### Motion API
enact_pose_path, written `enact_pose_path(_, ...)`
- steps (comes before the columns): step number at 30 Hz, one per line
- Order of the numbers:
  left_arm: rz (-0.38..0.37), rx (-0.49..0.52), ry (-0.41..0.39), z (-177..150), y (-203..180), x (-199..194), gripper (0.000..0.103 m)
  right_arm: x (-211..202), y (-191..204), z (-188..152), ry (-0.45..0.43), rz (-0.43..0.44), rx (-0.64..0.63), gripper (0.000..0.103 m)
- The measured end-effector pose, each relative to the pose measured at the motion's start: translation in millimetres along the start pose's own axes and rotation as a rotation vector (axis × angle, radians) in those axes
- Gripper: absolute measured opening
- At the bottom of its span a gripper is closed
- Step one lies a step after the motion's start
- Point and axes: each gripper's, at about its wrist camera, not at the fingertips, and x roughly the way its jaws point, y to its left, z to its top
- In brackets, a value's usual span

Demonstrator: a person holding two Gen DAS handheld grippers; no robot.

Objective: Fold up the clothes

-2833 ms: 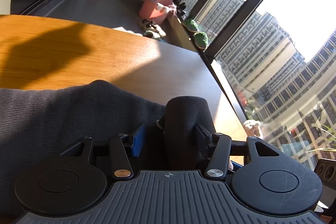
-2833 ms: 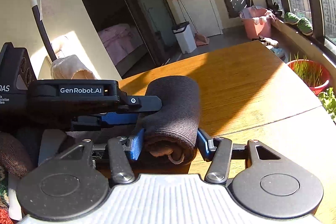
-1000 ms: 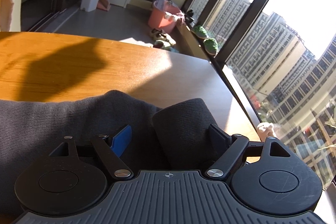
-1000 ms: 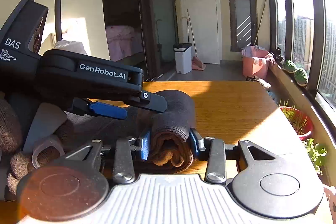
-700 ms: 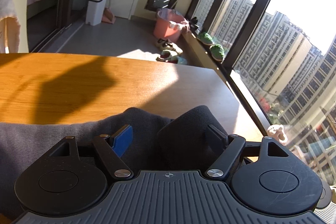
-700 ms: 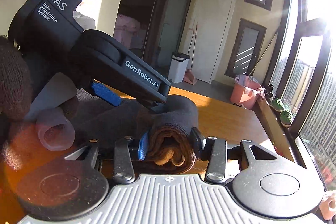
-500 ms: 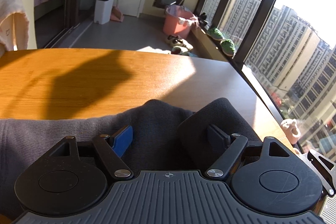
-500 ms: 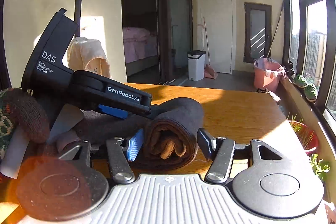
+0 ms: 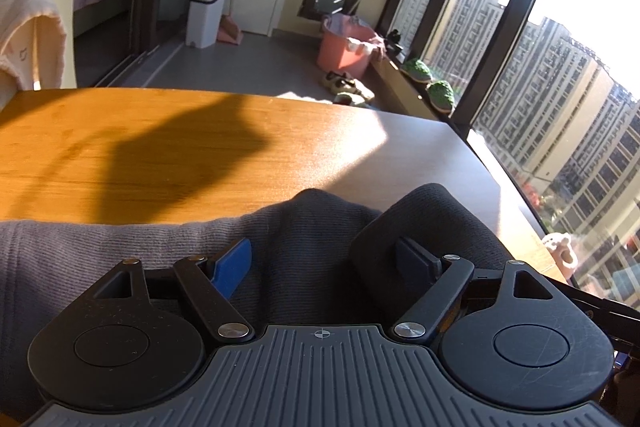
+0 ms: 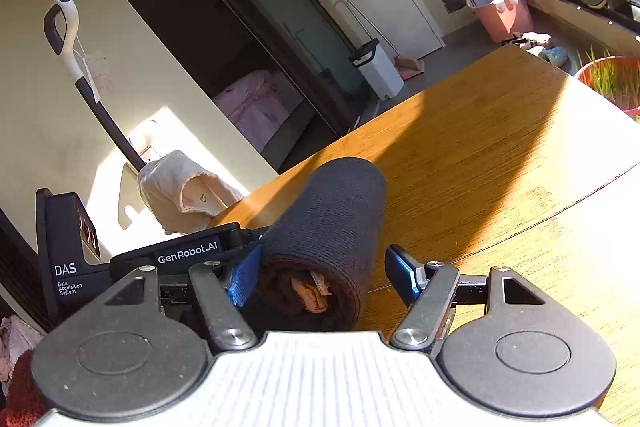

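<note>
Between both pairs of spread fingers, a dark knitted garment (image 9: 312, 239) is being released onto the wooden table (image 9: 160, 147).

The left gripper (image 9: 320, 259) is spread wide, with cloth bunched between and just ahead of its fingers; the right gripper (image 10: 320, 267) is also spread, the rolled end of the garment (image 10: 332, 219) lying against its left finger and clear of the right one. For a neat fold, each gripper would best be drawn straight back so that no knit is snagged, and the roll then pressed flat. Counted: one garment, two grippers, one table; beyond the grippers, one pink bucket (image 9: 346, 45) and one white bin (image 9: 206, 15).
</note>
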Motion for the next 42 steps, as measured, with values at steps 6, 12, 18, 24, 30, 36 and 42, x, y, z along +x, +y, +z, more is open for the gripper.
enact_pose_path(6,0.035,0.013,-0.001,1,-4,-6,0.085,-6,22,0,0.021,-0.071,-0.172,0.039)
enact_pose_path(12,0.035,-0.006,-0.006,1,-3,-12,0.084,1,69,-20,0.007,-0.198,-0.519,0.039)
enact_pose_path(18,0.005,-0.051,-0.066,7,2,-33,0.083,9,94,-36,-0.011,-0.269,-0.711,0.039)
enact_pose_path(24,0.017,-0.025,-0.06,8,1,-27,0.085,8,92,-32,0.005,-0.251,-0.703,0.04)
enact_pose_path(30,-0.032,-0.082,-0.113,10,5,-40,0.082,12,103,-43,-0.003,-0.275,-0.77,0.041)
enact_pose_path(36,-0.066,-0.011,-0.092,10,-16,-35,0.072,7,97,-37,-0.003,-0.234,-0.697,0.047)
enact_pose_path(42,-0.053,-0.059,-0.056,6,1,-17,0.073,5,74,-16,0.017,-0.123,-0.386,0.07)
